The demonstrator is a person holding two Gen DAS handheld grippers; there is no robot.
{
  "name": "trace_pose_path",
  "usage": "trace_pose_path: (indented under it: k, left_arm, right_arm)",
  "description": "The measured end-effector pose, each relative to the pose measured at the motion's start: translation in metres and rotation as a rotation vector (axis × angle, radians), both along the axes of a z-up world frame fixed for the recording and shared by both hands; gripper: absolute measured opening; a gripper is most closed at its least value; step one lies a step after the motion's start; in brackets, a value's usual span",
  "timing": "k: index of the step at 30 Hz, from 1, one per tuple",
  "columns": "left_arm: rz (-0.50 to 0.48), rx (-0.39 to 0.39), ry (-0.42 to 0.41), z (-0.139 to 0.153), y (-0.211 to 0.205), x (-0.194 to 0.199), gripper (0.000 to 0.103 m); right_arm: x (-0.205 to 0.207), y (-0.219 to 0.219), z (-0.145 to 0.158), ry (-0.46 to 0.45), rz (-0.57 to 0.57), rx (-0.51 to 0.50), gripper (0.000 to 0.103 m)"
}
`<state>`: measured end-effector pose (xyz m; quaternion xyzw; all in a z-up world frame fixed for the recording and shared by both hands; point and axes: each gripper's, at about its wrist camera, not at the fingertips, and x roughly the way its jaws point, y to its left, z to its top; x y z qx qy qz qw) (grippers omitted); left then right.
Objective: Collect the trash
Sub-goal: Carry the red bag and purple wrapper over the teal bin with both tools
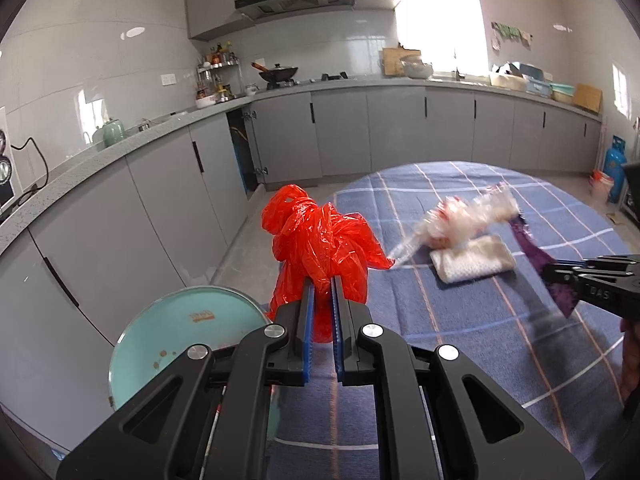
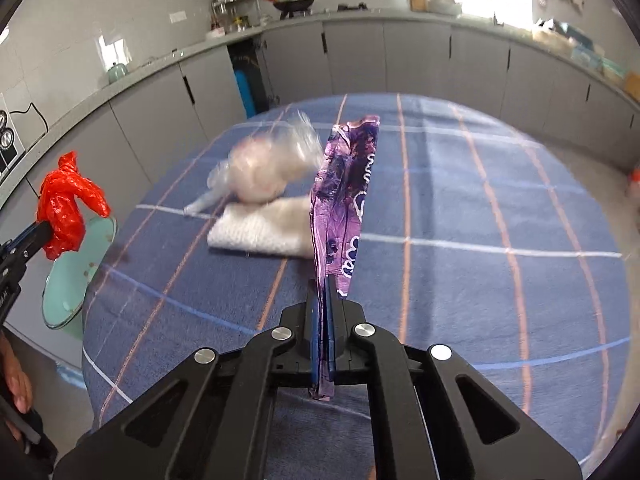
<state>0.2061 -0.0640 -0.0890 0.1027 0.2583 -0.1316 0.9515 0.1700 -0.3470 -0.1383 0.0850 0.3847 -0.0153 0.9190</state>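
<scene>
My left gripper [image 1: 322,280] is shut on a crumpled red plastic bag [image 1: 316,240], held above the table's left edge; the same bag [image 2: 64,208] and gripper [image 2: 38,232] show at the left of the right wrist view. My right gripper [image 2: 325,284] is shut on a flat purple wrapper [image 2: 344,200] that stands up from its fingers; in the left wrist view that wrapper [image 1: 536,252] and gripper [image 1: 560,274] show at the right. A clear plastic bag [image 1: 460,220] [image 2: 264,168] rests on a folded white cloth [image 1: 472,260] [image 2: 260,228] on the table.
The round table wears a blue plaid cloth [image 1: 480,340] [image 2: 480,240]. A teal bin with a lid [image 1: 180,328] [image 2: 76,272] stands by the table's left edge. Grey kitchen cabinets [image 1: 360,132] run behind. A person's hand [image 2: 18,388] shows at the lower left.
</scene>
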Motion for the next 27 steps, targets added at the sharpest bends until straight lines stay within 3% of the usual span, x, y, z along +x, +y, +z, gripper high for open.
trace_pose_path:
  k: [11, 27]
  left_arm:
    - [0.059, -0.008, -0.034, 0.015, 0.027, -0.001, 0.008]
    - [0.168, 0.013, -0.06, 0.023, 0.076, -0.005, 0.008]
  right_arm:
    - [-0.006, 0.031, 0.039, -0.133, 0.062, -0.064, 0.004]
    - [0.022, 0.101, 0.052, -0.203, 0.241, -0.03, 0.004]
